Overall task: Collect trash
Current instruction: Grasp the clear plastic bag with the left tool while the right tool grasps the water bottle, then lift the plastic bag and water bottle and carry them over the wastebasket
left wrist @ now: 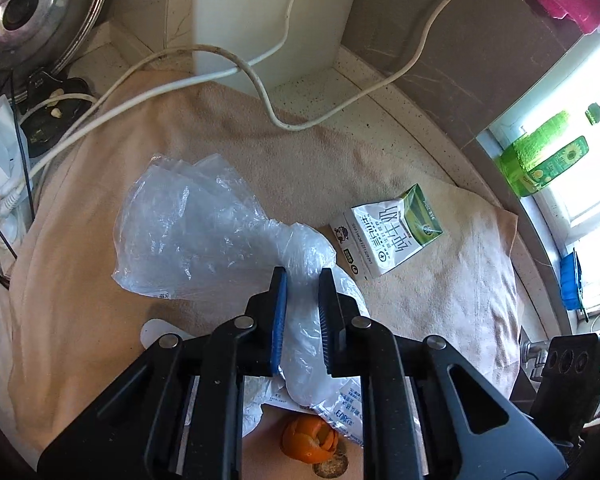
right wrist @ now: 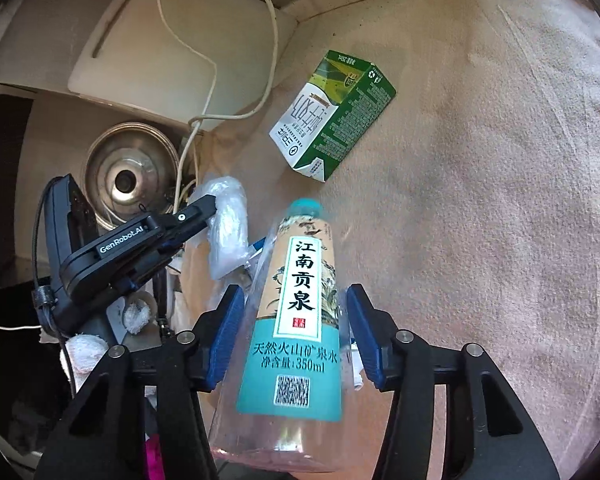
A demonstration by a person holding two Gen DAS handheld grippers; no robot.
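Note:
My left gripper is shut on a bunched neck of a clear plastic bag, which hangs from the pads above the beige cloth. In the right wrist view the same gripper shows at the left with the bag in its tips. My right gripper straddles a clear water bottle with a teal label, and the pads sit against its sides. A green and white milk carton lies flat on the cloth beyond both grippers. An orange peel lies below the left gripper.
White cables snake across the back of the cloth. A steel pot lid leans at the back left beside plugs and chargers. A white board stands against the wall. Green bottles stand on the windowsill at right.

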